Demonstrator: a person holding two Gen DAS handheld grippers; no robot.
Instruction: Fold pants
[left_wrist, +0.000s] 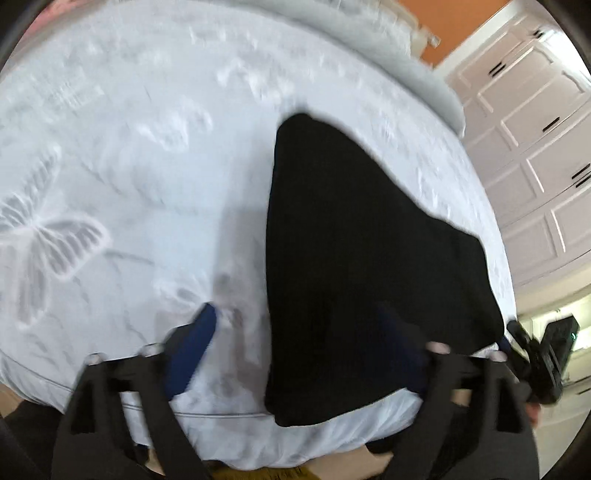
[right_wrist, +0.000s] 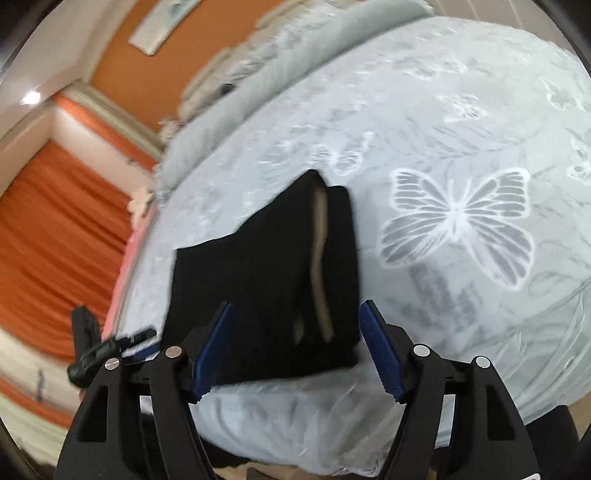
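Pants (right_wrist: 266, 288), black and folded into a compact stack, lie near the front edge of the bed (right_wrist: 461, 110), on a pale blue cover printed with white butterflies (right_wrist: 458, 218). A light inner band shows along a fold in the right wrist view. The left gripper (left_wrist: 295, 354) has its blue-padded jaws spread wide above the cloth, gripping nothing. The right gripper (right_wrist: 297, 350) is likewise spread, the pants' near edge between its pads, untouched. No readable writing or labels appear; blur hides fine detail.

Black tongs (right_wrist: 295, 347) w/ blue ribbed pads (right_wrist: 380, 354), silver screws (right_wrist: 421, 350).
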